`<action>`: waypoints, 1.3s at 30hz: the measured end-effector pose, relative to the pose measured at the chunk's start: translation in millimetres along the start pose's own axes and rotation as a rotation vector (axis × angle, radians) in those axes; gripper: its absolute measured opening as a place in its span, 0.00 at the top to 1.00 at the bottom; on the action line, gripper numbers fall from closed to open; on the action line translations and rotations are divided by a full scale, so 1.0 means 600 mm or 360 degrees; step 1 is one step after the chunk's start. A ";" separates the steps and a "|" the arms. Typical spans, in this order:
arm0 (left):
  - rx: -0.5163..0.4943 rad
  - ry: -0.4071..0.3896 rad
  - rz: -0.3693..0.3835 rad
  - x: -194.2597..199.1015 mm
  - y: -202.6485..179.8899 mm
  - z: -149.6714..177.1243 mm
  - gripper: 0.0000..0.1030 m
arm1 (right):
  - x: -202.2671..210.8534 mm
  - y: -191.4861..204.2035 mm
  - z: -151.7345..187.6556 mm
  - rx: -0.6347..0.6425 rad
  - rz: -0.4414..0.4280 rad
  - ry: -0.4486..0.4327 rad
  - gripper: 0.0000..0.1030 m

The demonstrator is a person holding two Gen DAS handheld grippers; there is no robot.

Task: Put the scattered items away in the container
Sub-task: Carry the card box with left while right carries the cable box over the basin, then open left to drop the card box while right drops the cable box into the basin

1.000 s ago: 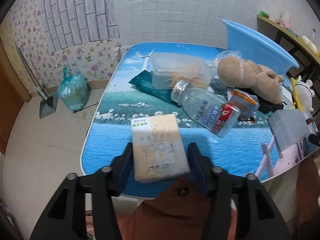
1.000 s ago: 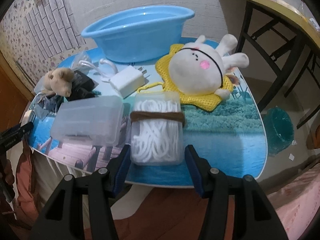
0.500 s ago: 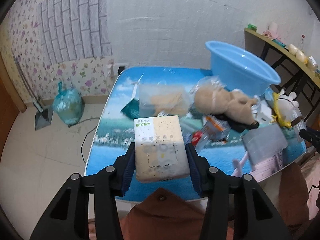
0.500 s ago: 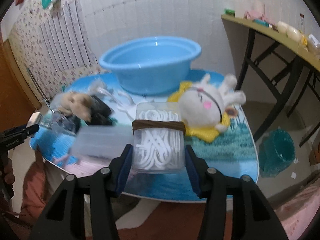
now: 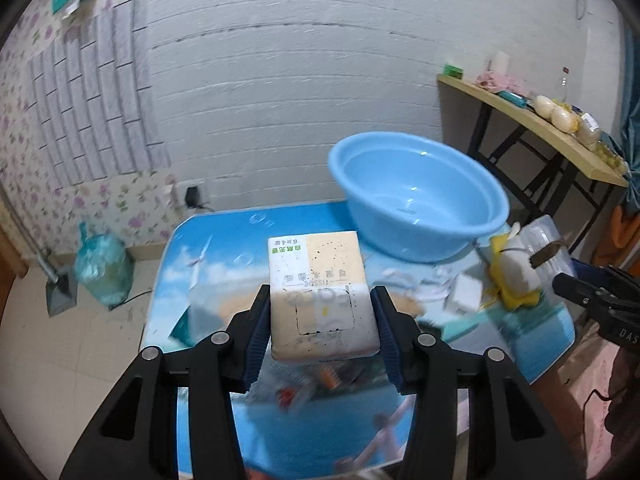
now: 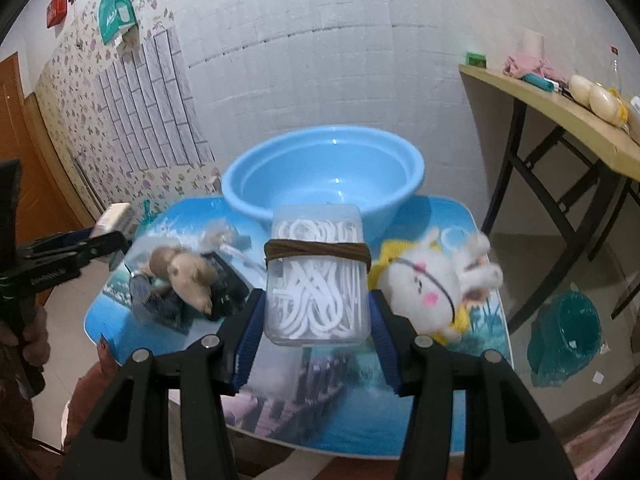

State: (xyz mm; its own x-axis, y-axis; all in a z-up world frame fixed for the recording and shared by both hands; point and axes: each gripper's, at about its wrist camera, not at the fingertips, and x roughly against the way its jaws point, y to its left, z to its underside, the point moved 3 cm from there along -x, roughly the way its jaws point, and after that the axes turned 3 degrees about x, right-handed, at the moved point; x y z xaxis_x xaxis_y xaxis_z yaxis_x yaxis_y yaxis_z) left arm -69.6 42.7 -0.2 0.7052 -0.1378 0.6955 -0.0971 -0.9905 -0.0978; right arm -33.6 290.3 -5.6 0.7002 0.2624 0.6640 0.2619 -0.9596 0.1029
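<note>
Tissue pack sits clamped in our left hand-held gripper, floss-pick box in our right hand-held gripper, both above the counter near the blue basin.

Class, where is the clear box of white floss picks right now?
In the right wrist view, the clear box sits clamped in the right gripper, above the table, before the blue basin.

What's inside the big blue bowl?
Nothing shows inside the blue basin: its visible inside is bare and shiny. The clear box in the right gripper hides its near inside wall in that view.
</note>
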 end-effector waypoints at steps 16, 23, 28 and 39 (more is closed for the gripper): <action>-0.0127 0.0028 0.0058 -0.106 -0.099 -0.095 0.53 | -0.080 0.000 -0.087 0.0134 -0.0083 -0.0078 0.51; -0.0173 0.0065 0.0084 -0.157 -0.129 -0.119 0.53 | -0.116 -0.026 -0.105 0.0092 -0.0093 -0.0070 0.51; -0.0199 0.0097 0.0090 -0.186 -0.146 -0.121 0.53 | -0.133 -0.034 -0.109 0.0090 -0.0084 -0.0067 0.51; -0.0144 0.0136 0.0078 -0.172 -0.125 -0.101 0.36 | -0.141 -0.028 -0.106 0.0062 -0.0086 -0.0042 0.50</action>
State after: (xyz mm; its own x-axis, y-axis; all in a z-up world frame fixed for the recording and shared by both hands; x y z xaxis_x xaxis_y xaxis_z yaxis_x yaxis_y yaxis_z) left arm -177.9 130.9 -21.5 0.6362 -0.1821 0.7497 -0.1958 -0.9780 -0.0714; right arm -139.4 277.7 -16.4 0.7015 0.3165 0.6385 0.3249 -0.9395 0.1088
